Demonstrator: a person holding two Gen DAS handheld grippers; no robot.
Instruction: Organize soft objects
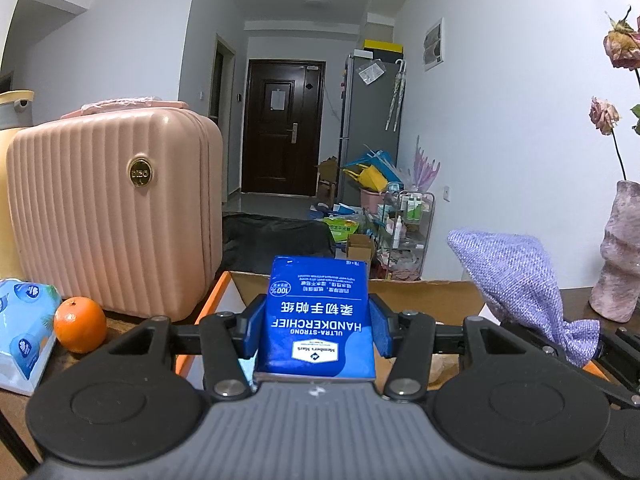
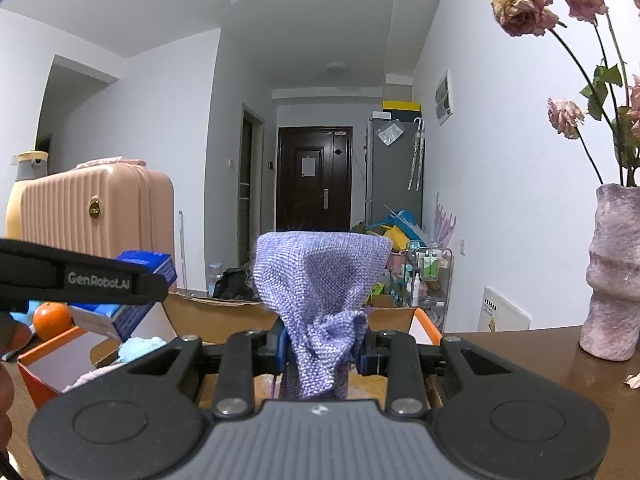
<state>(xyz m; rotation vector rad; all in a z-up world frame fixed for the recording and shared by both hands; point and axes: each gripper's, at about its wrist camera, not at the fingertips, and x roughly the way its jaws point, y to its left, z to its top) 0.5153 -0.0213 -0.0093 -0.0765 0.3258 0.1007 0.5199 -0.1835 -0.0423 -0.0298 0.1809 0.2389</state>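
Left hand-held gripper (image 1: 318,326) clamps a tissue pack (image 1: 318,320); right hand-held gripper (image 2: 322,350) clamps a purple cloth (image 2: 320,288), both over the box (image 2: 208,314) on the brown bench (image 2: 520,360); suitcase (image 1: 108,216) left of it, vase (image 2: 612,272) right.

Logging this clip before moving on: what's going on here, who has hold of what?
A person works two handheld grippers over an open cardboard box. The left gripper is shut on a blue handkerchief pack; the right gripper is shut on a bunched purple cloth. Both items are held above the box, not yet dropped in. An orange and a pink suitcase sit beside it.
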